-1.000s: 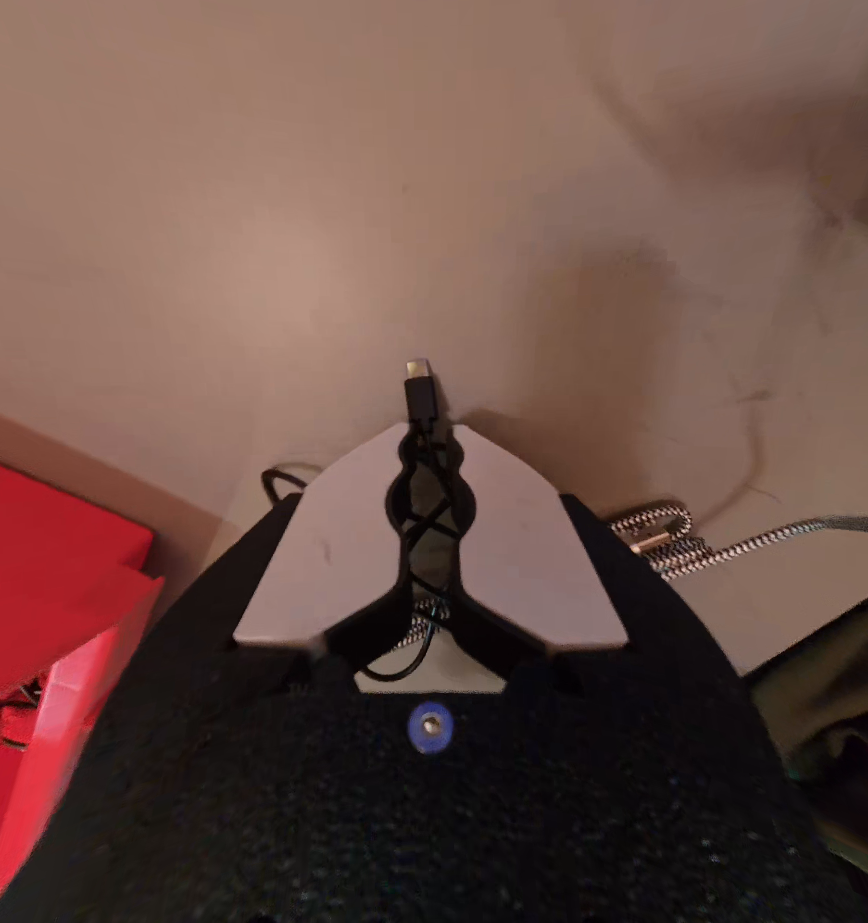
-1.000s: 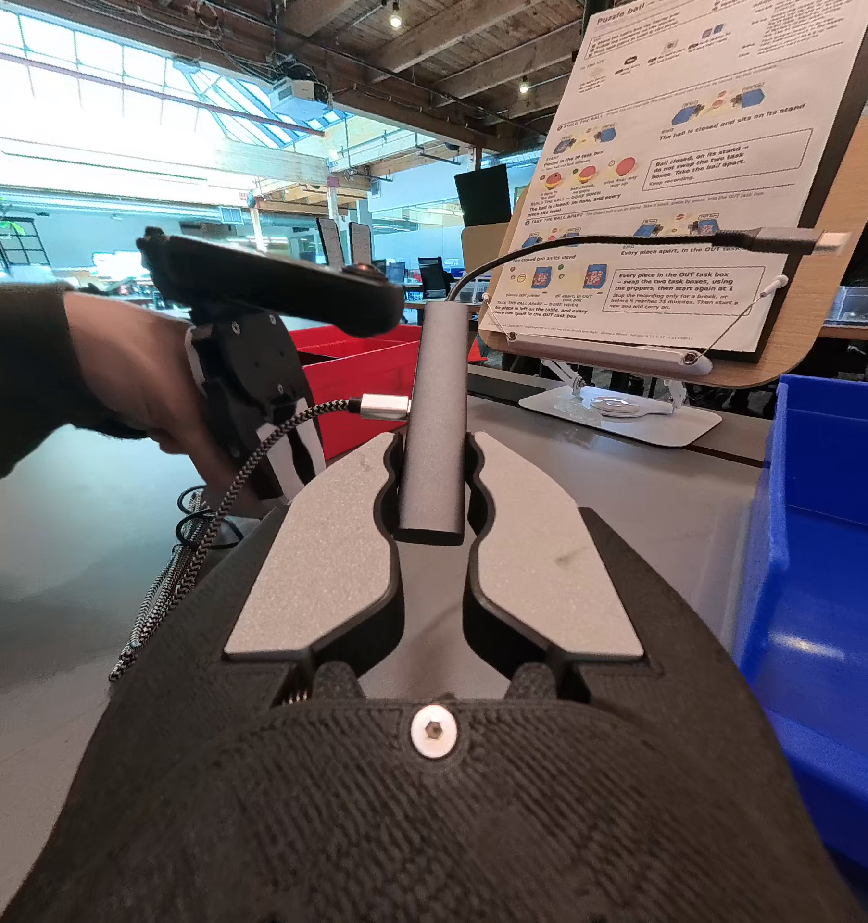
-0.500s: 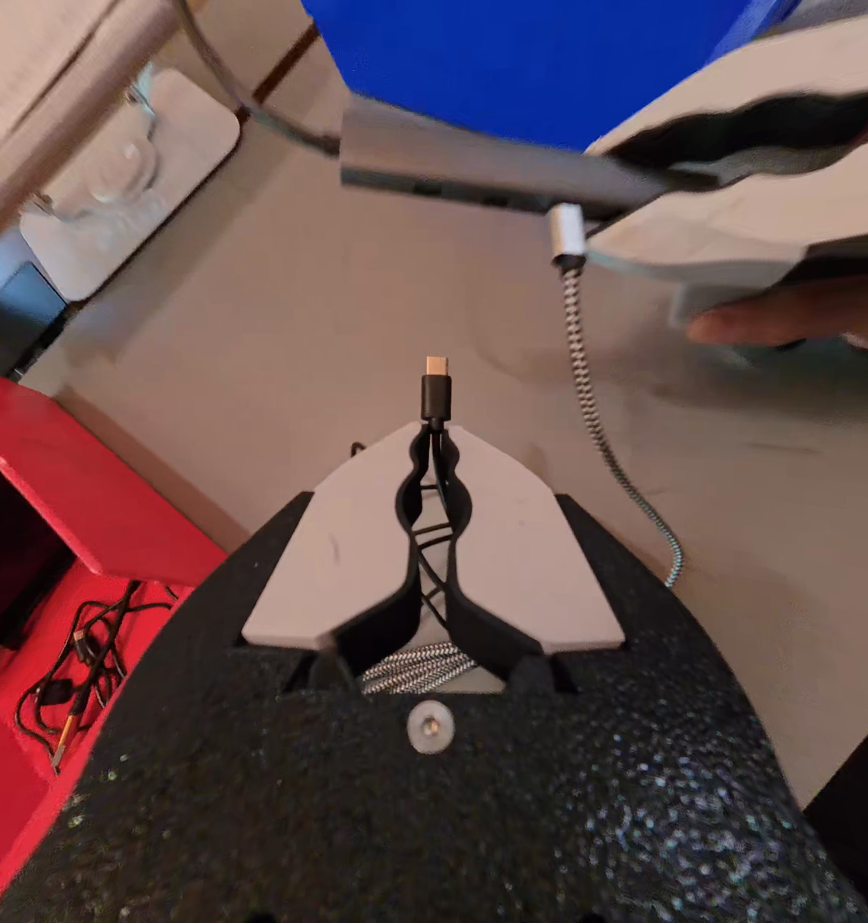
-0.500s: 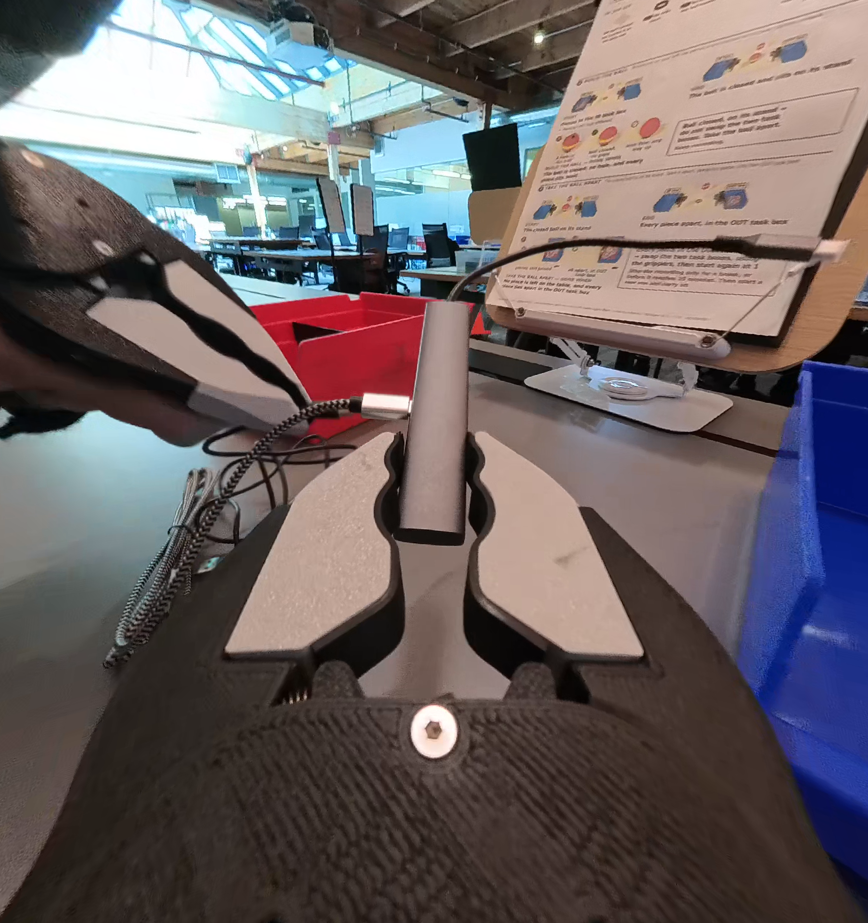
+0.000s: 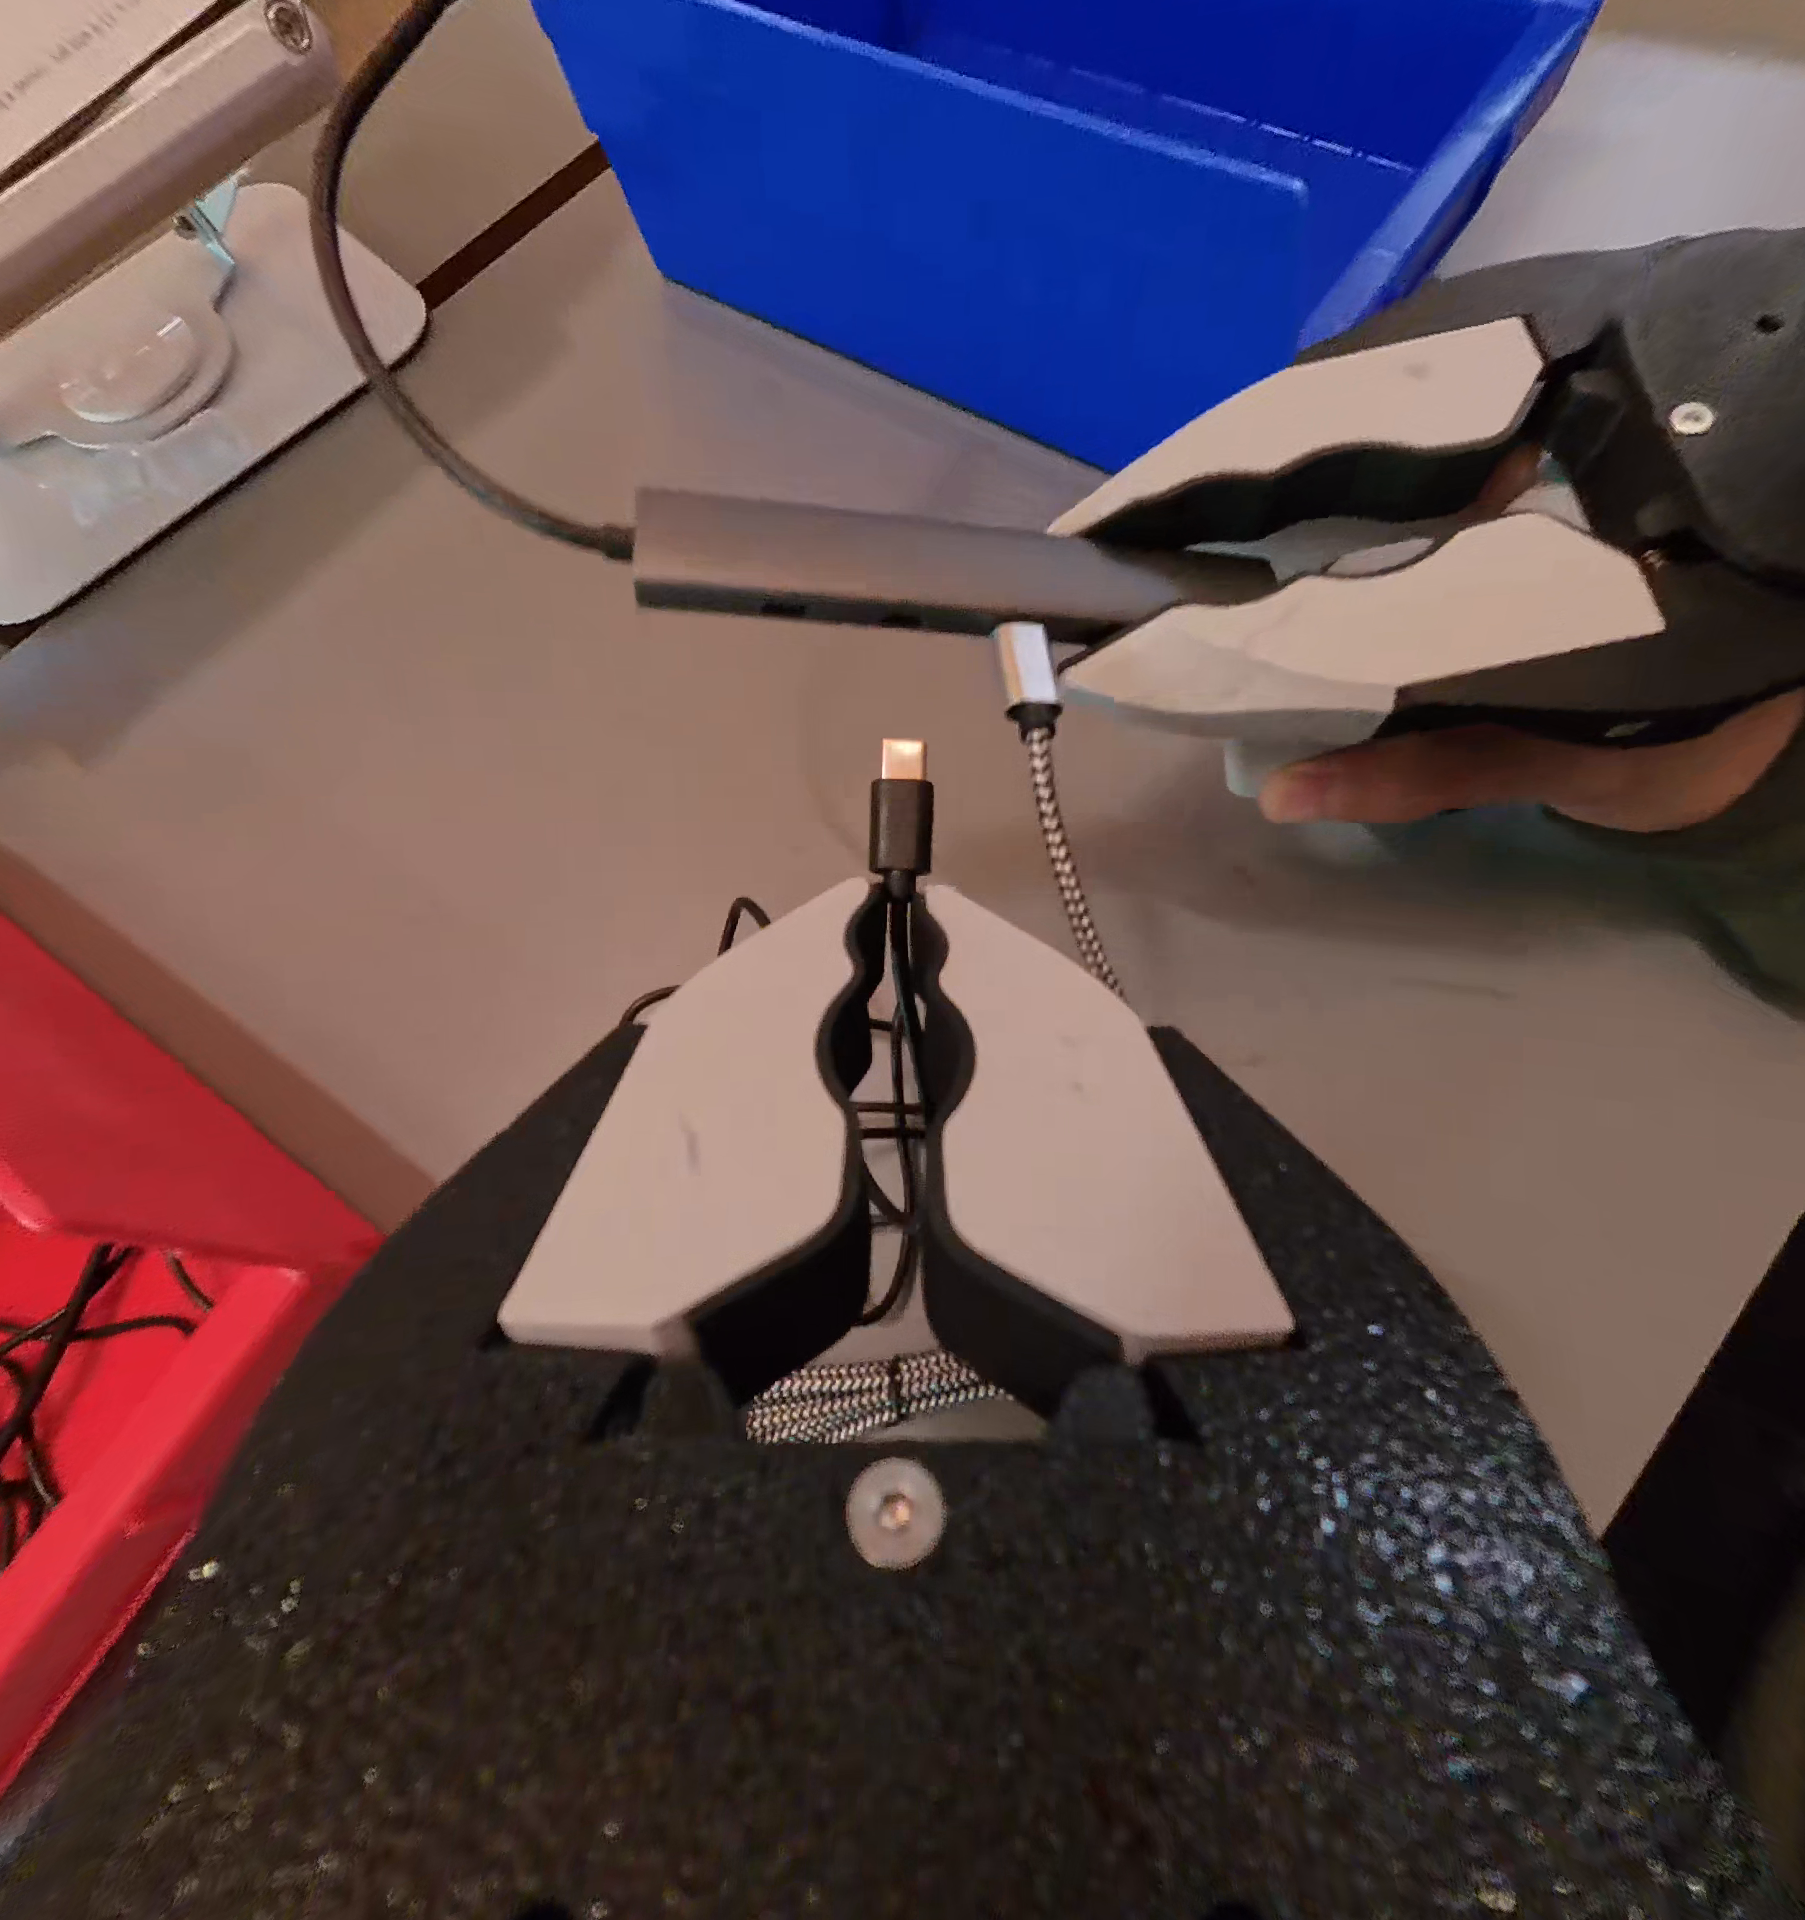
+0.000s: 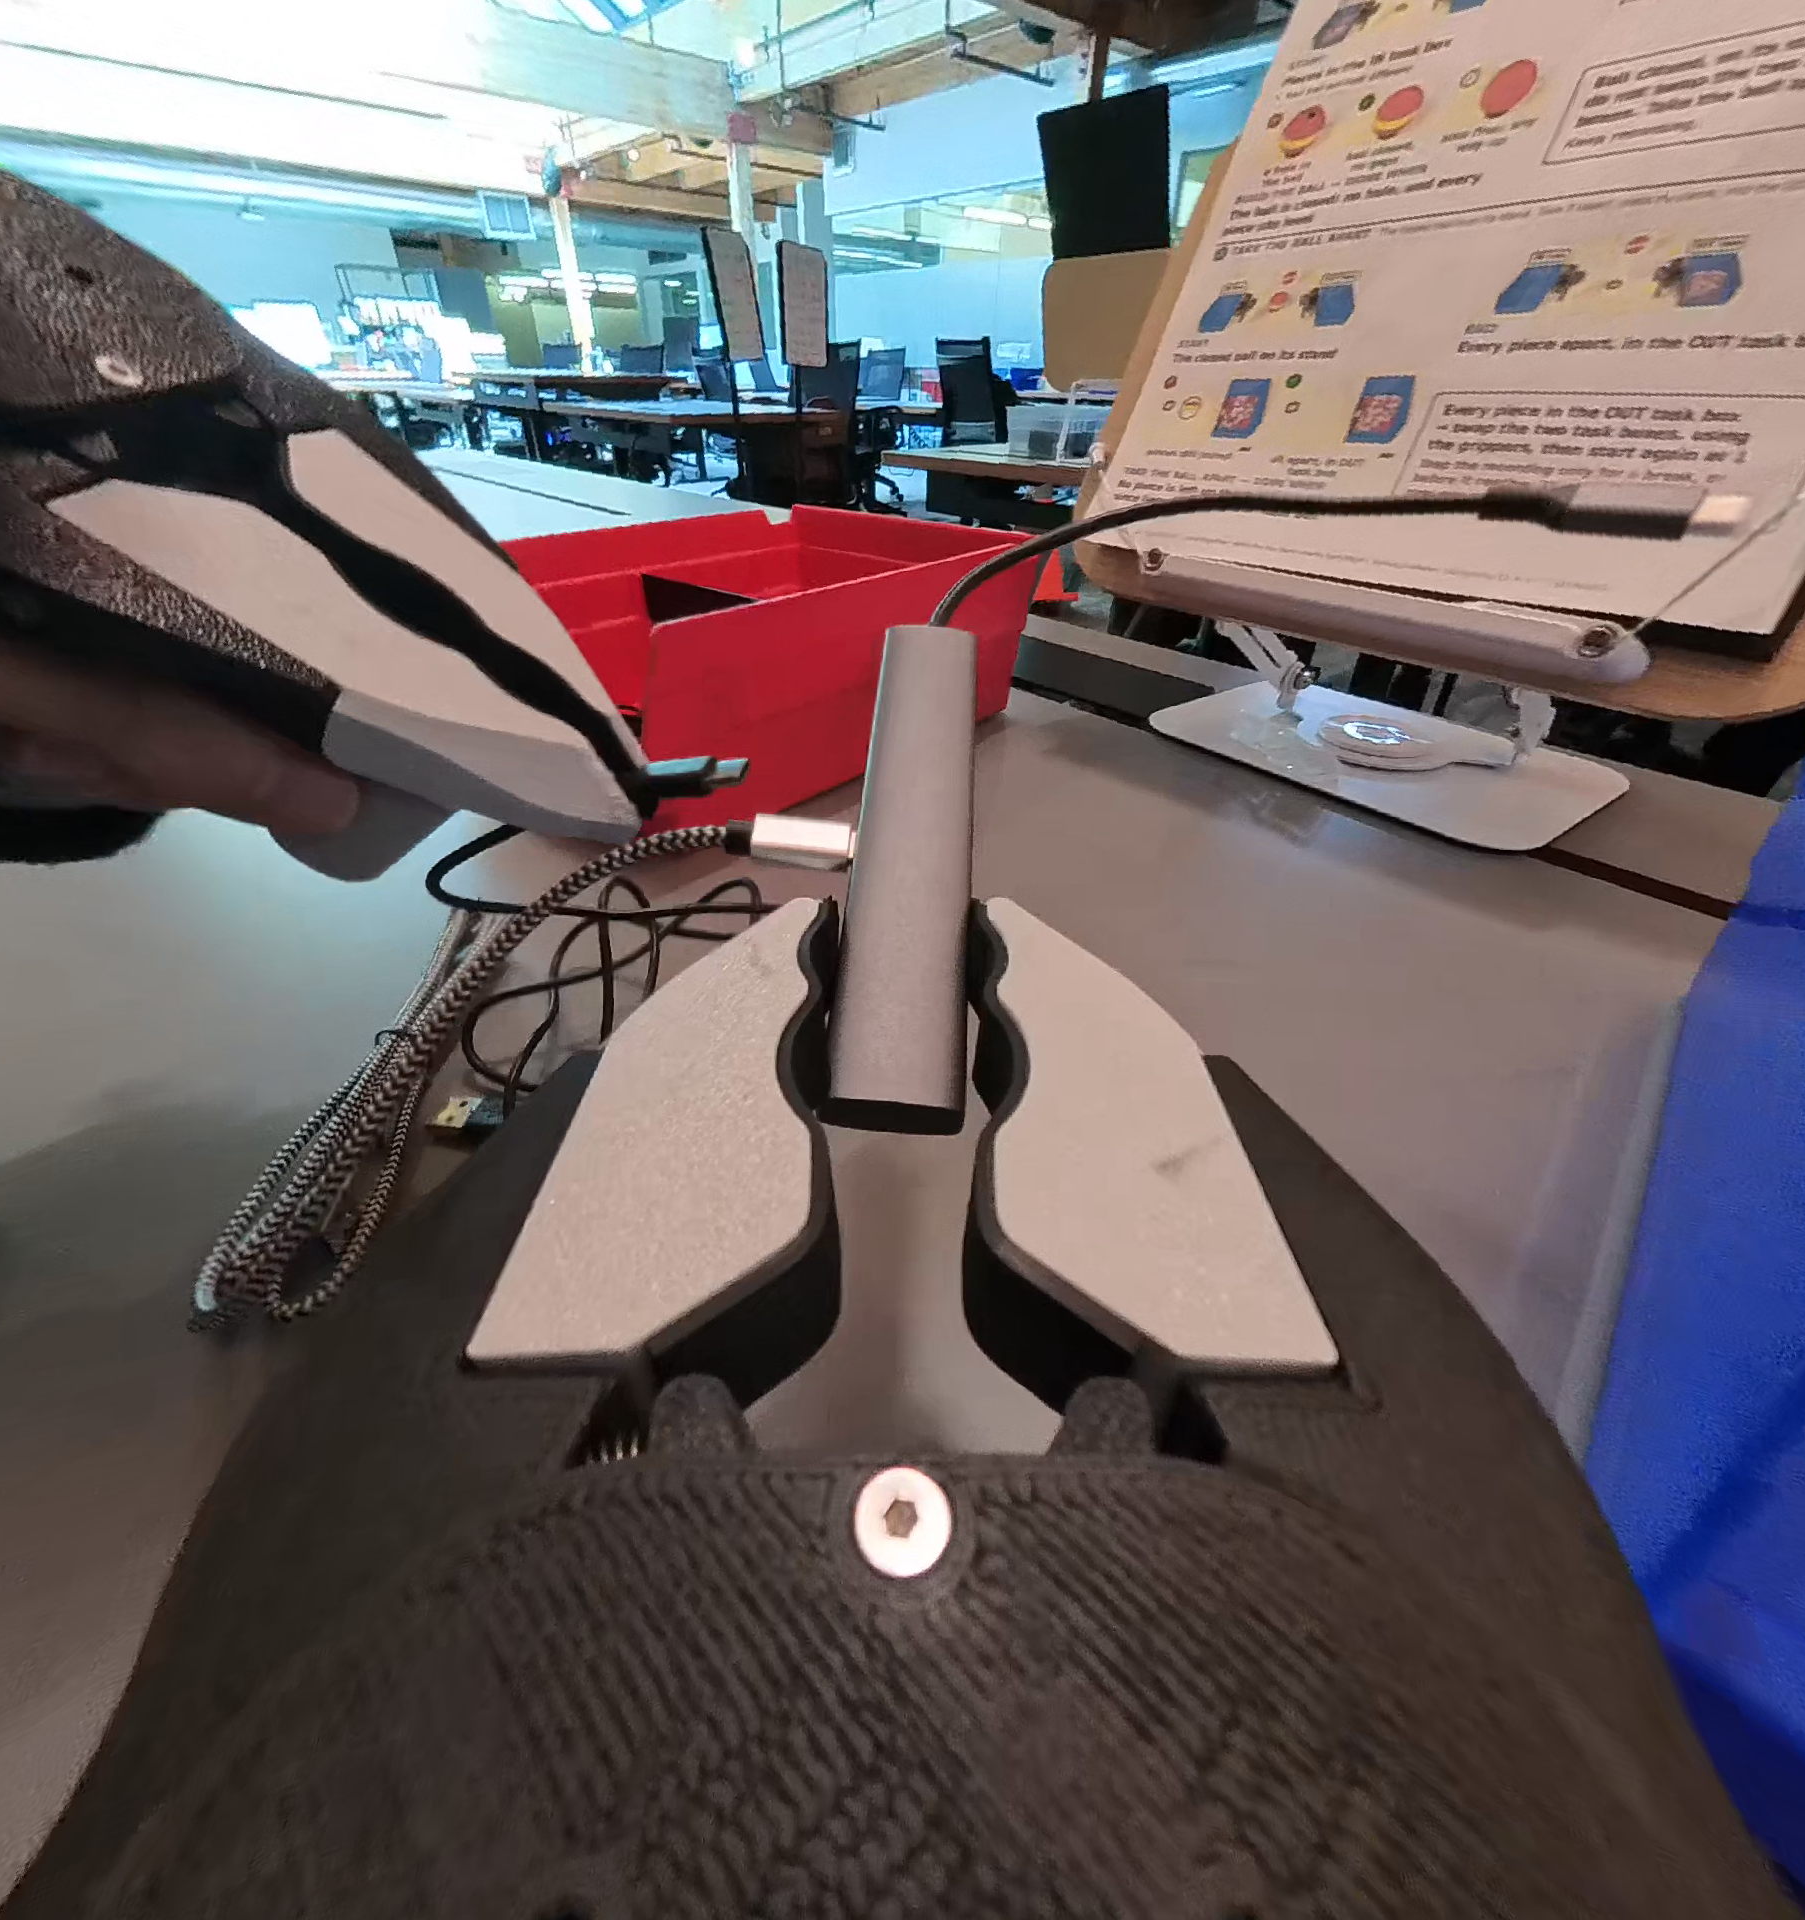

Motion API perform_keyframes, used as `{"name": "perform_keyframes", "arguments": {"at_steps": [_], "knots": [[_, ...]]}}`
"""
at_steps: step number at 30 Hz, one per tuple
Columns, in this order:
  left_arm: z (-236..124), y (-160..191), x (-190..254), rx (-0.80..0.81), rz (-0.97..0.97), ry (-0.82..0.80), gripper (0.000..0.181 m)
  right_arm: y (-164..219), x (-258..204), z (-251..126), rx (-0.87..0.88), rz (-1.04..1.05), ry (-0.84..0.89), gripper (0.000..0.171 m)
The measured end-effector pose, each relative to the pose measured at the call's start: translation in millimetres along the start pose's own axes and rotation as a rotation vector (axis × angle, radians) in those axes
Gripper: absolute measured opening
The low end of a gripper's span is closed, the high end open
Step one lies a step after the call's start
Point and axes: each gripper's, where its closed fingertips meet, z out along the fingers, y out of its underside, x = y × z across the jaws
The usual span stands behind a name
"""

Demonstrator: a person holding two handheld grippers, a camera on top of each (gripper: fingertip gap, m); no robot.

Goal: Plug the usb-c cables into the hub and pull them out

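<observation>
My right gripper (image 6: 903, 914) is shut on the grey hub (image 6: 908, 831) and holds it above the table; both show in the left wrist view, the gripper (image 5: 1069, 608) and the hub (image 5: 877, 571). A braided cable's silver plug (image 5: 1028, 670) sits in the hub's side, also seen in the right wrist view (image 6: 799, 840). My left gripper (image 5: 898, 883) is shut on the black USB-C cable just behind its plug (image 5: 902, 800). The plug tip points at the hub's side, a short gap away. In the right wrist view the left gripper (image 6: 638, 805) holds the black plug (image 6: 700, 774) left of the hub.
A blue bin (image 5: 1033, 208) stands behind the hub. A red bin (image 5: 98, 1299) with loose cables is at the left. An instruction sheet on a stand (image 6: 1500, 312) is at the back. Coiled cables (image 6: 378, 1122) lie on the grey table (image 5: 410, 779). There is about 7 cm between the tips of the two grippers.
My left gripper has lifted the black plug off the table, swung up toward the hub and closed in on its side. The right gripper has kept the hub almost still.
</observation>
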Motion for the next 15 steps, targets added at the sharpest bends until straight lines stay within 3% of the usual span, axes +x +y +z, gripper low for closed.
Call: {"name": "perform_keyframes", "arguments": {"at_steps": [1,15], "knots": [[1,-1,0,0.004,0.003,-0.005,0.004,1,-3,1,-0.007,-0.017,-0.008,0.024],[7,2,0,0.001,0.014,-0.021,0.004,4,-16,3,-0.029,-0.114,-0.035,0.024]]}}
